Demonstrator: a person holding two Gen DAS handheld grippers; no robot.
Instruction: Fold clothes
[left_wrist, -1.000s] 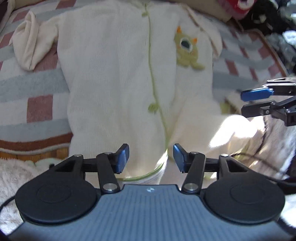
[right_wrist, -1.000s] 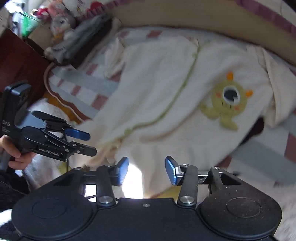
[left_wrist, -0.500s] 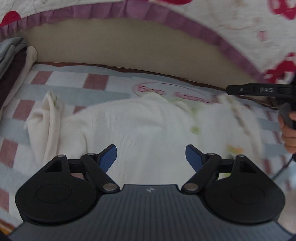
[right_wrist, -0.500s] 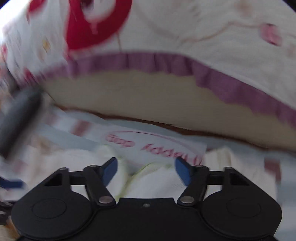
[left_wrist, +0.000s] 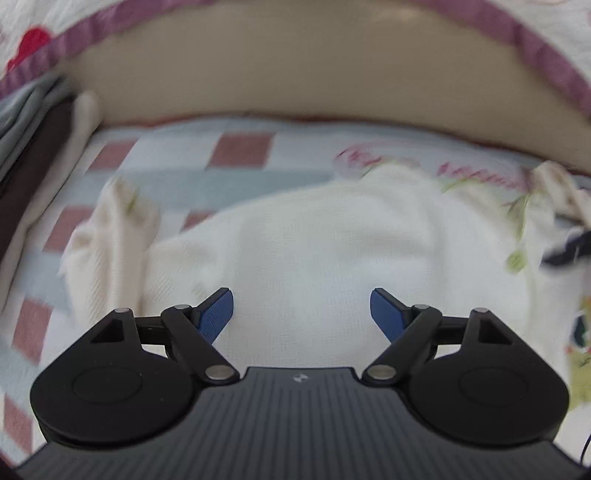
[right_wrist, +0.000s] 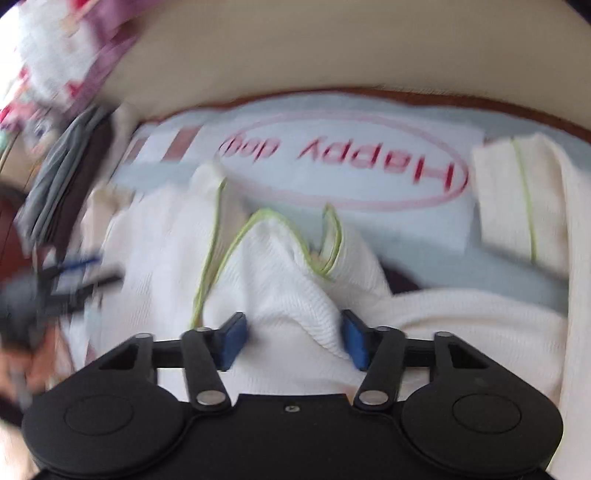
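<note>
A cream knit baby garment (left_wrist: 314, 240) with green trim lies spread on a checked blanket (left_wrist: 240, 147). My left gripper (left_wrist: 301, 314) hovers open and wide over its shoulder area, nothing between the pads; its left sleeve (left_wrist: 110, 229) lies bunched beside. In the right wrist view the garment (right_wrist: 280, 266) rises in a fold at the green-edged neckline. My right gripper (right_wrist: 291, 336) is closing around that fold, with cloth between the pads. The other sleeve (right_wrist: 517, 206) lies folded at the right. The left gripper (right_wrist: 74, 273) shows blurred at the left.
A beige cushion back (left_wrist: 295, 74) runs behind the blanket, with a quilt with a purple frill (left_wrist: 535, 44) above it. Grey and dark folded clothes (right_wrist: 62, 166) are stacked at the left. A pink "Happy day" oval (right_wrist: 332, 162) is printed on the blanket.
Both grippers swung from the garment's lower part up to its neckline and sank toward it. The left jaws spread wider. The right jaws widened, then narrowed around a cloth fold.
</note>
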